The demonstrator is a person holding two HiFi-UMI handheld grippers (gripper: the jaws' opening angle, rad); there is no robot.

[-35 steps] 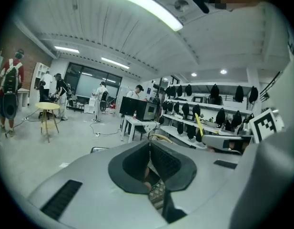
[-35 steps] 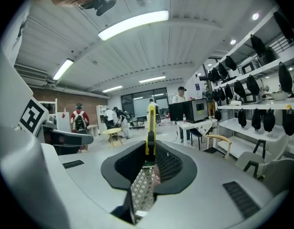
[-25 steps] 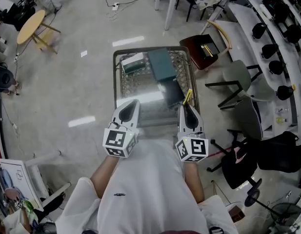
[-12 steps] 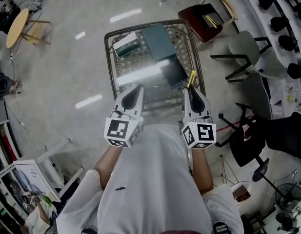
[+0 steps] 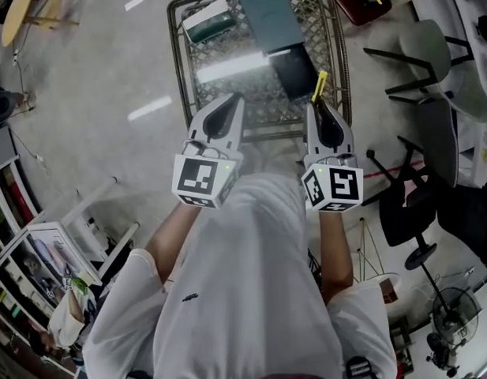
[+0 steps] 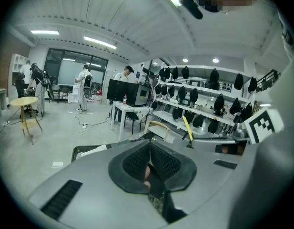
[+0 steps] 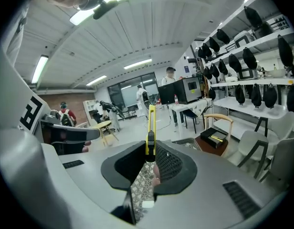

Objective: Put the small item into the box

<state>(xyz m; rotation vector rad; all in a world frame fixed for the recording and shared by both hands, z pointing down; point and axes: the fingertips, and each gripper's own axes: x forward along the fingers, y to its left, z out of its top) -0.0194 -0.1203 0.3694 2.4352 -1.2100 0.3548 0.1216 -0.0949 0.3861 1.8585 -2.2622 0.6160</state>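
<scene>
Grey floor (image 5: 109, 77), mesh table (image 5: 259, 105), left hand-held gripper (image 5: 234, 101) clenched, right hand-held gripper (image 5: 318, 109) grasping yellow item (image 5: 320, 87)

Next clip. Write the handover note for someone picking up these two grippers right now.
Left gripper: shut, empty, by the near edge of the mesh table.
Right gripper: shut on the thin yellow item, which sticks out past the fingers.
On the table: teal box, black box, white-and-green box.
Done: item is in hand. Left: put it into the box; which box, I cannot tell.
</scene>
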